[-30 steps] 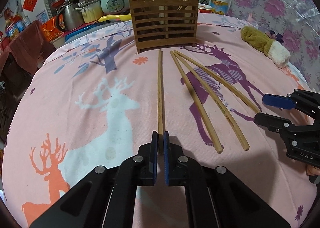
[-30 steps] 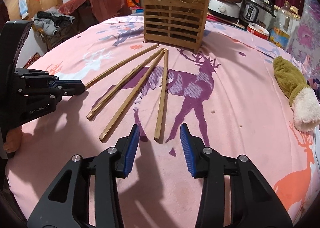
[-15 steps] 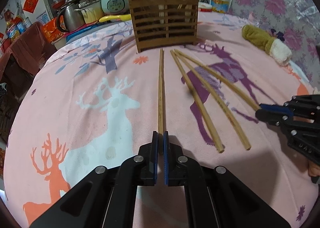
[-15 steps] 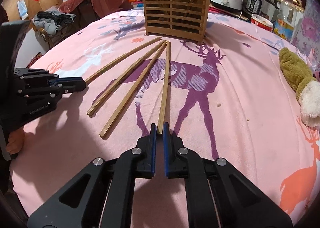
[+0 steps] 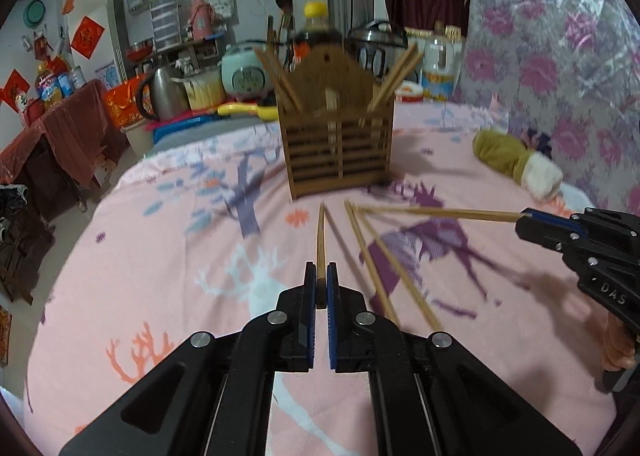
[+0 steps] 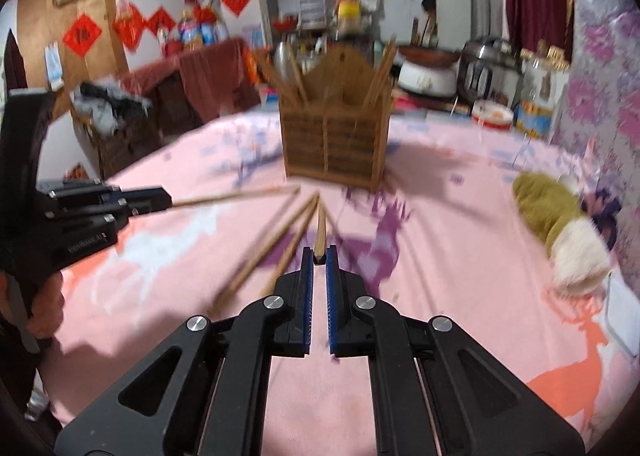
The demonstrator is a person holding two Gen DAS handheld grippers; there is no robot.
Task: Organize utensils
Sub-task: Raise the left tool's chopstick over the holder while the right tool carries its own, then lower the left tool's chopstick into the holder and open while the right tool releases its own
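A slatted wooden utensil holder (image 5: 339, 143) with several chopsticks standing in it sits on the pink deer-print cloth; it also shows in the right wrist view (image 6: 335, 143). My left gripper (image 5: 320, 280) is shut on one chopstick (image 5: 320, 238), lifted off the cloth and pointing at the holder. My right gripper (image 6: 319, 260) is shut on another chopstick (image 6: 320, 228), also raised; from the left wrist view this chopstick (image 5: 440, 212) runs to the right gripper (image 5: 532, 221). Two chopsticks (image 5: 384, 256) lie on the cloth between them.
A plush olive and white toy (image 5: 516, 163) lies at the right of the table. Rice cookers, a kettle (image 5: 160, 95) and bottles crowd the area behind the holder. The floral curtain (image 5: 560, 55) hangs at the right.
Both grippers have lifted their chopsticks off the cloth and tilted up toward the holder. A second ago the right gripper was open; it closed on its chopstick.
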